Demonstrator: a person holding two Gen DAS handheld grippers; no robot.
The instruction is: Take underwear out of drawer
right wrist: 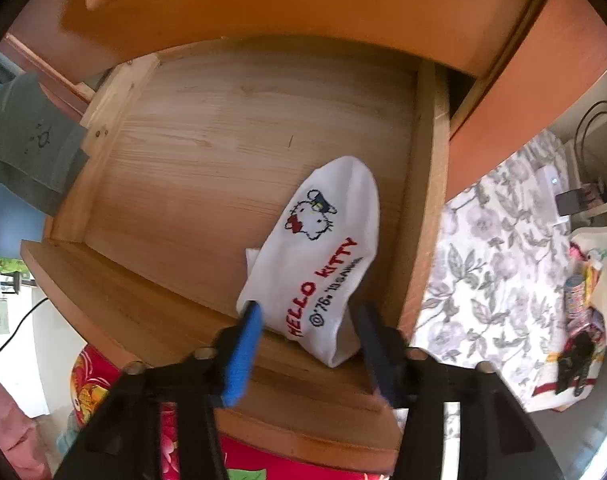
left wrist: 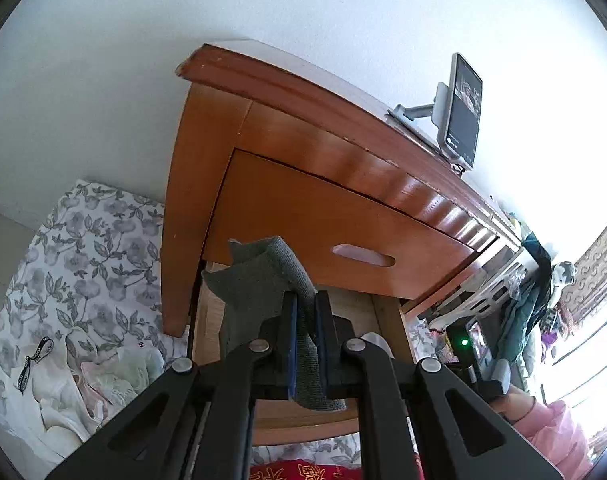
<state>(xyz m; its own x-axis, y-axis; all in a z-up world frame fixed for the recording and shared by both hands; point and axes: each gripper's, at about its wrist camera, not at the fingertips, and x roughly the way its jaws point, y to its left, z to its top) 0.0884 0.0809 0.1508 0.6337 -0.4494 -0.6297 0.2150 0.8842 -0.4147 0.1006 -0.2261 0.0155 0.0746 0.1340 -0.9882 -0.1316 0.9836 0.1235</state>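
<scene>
Currently your left gripper (left wrist: pixel 303 312) is pinching a grey-green garment (left wrist: pixel 259 280) at centre frame, above the open drawer (left wrist: pixel 211 312). Your right gripper (right wrist: pixel 307 316) is spread wide, straddling, without pressing, the white Hello Kitty garment (right wrist: pixel 319 252) lying lower right in the drawer (right wrist: pixel 223 132).

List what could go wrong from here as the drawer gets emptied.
The right hand-held gripper stands open around one end of the white Hello Kitty piece; closing there may catch only an edge, or strike the drawer's front board. The grey piece, hanging loosely from the shut left hand-held gripper, could snag.
</scene>
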